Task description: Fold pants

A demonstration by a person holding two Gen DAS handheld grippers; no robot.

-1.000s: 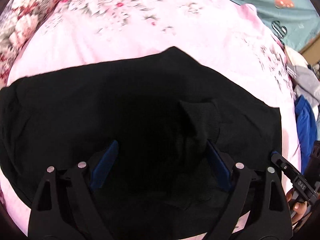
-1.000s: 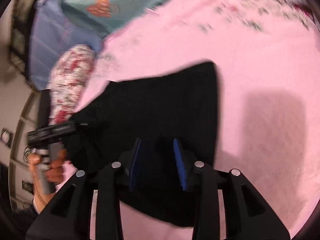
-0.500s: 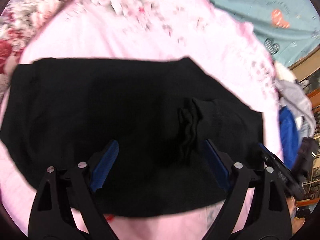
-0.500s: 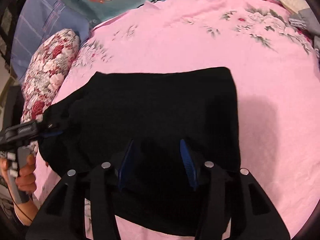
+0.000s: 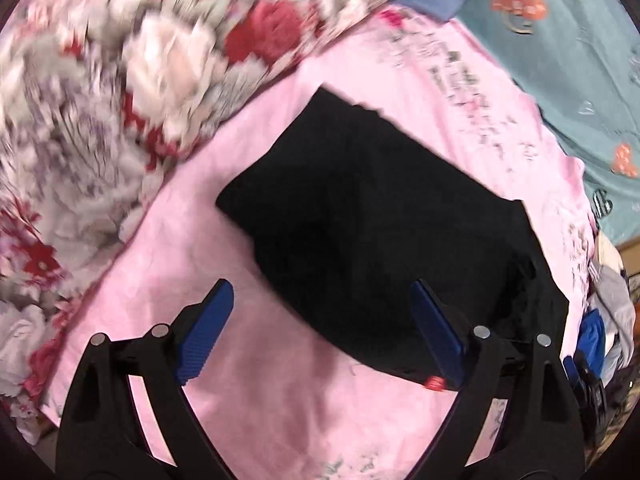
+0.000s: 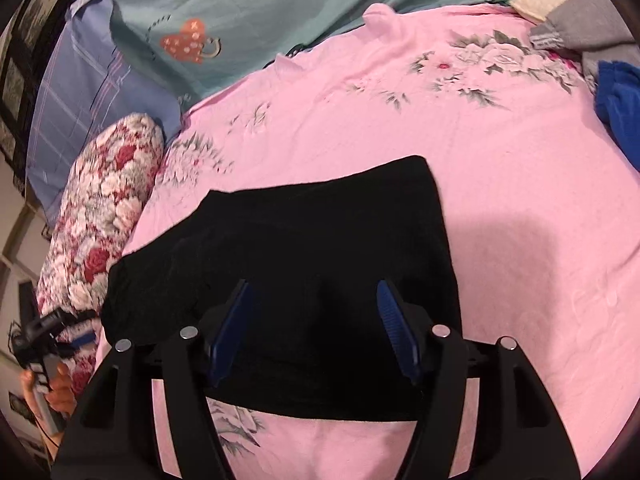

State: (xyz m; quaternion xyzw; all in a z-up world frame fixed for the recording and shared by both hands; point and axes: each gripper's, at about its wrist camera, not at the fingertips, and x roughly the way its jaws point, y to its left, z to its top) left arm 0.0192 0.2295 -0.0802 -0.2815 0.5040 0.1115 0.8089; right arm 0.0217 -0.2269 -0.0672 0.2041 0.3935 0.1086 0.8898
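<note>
Right tongs (image 6: pixel 314 330), their blue pads just spread apart and gripping nothing, hover over the near edge of the black pants (image 6: pixel 304 280), which lie folded in a flat, dark slab on the pink bed sheet (image 6: pixel 520 208). Left tongs (image 5: pixel 320 330) stand wide and empty beside the pants' near corner. The cloth looks soft, limp and light; a pinch at a corner or folded edge seems the surest hold. Beyond lie a floral bolster (image 6: pixel 104 232) and teal bedding (image 6: pixel 280 12).

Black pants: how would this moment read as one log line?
pants: folded, flat on pink sheet | left gripper: open, empty | right gripper: just opened, pants released
</note>
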